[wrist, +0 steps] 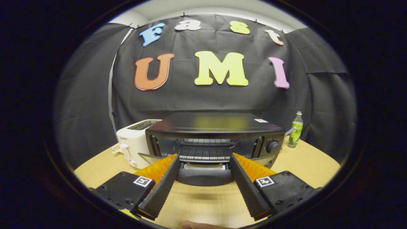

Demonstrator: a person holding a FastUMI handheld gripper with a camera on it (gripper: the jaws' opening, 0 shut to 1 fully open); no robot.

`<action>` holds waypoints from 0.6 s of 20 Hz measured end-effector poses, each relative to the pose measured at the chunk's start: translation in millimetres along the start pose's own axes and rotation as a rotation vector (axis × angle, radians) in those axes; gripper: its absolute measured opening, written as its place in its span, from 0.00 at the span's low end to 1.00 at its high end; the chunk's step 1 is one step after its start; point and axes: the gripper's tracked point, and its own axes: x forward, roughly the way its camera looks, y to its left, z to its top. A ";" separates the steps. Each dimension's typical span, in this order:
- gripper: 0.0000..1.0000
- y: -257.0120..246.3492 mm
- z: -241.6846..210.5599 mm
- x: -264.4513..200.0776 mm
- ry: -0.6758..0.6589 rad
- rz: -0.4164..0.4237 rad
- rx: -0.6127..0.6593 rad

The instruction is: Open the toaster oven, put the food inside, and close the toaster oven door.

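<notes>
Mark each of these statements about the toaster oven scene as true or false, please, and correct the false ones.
1. The toaster oven has its door folded down. True.
2. The gripper is shut on the door. False: its fingers stand wide apart, one to each side of the lowered door, and hold nothing.
3. A white toaster stands beside the oven, on the side away from the knob. True.
4. The green bottle lies on its side on the table. False: it stands upright, beyond the oven's knob side.
5. Food sits on the oven rack. False: the rack looks bare.
</notes>
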 end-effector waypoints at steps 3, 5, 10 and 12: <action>1.00 0.2 -12.8 -11.1 0.003 -0.012 -0.012; 1.00 0.2 -22.7 -16.9 0.020 -0.021 -0.022; 1.00 0.6 -50.6 -31.1 0.084 -0.034 -0.050; 1.00 0.1 -62.4 -35.3 0.124 -0.039 -0.057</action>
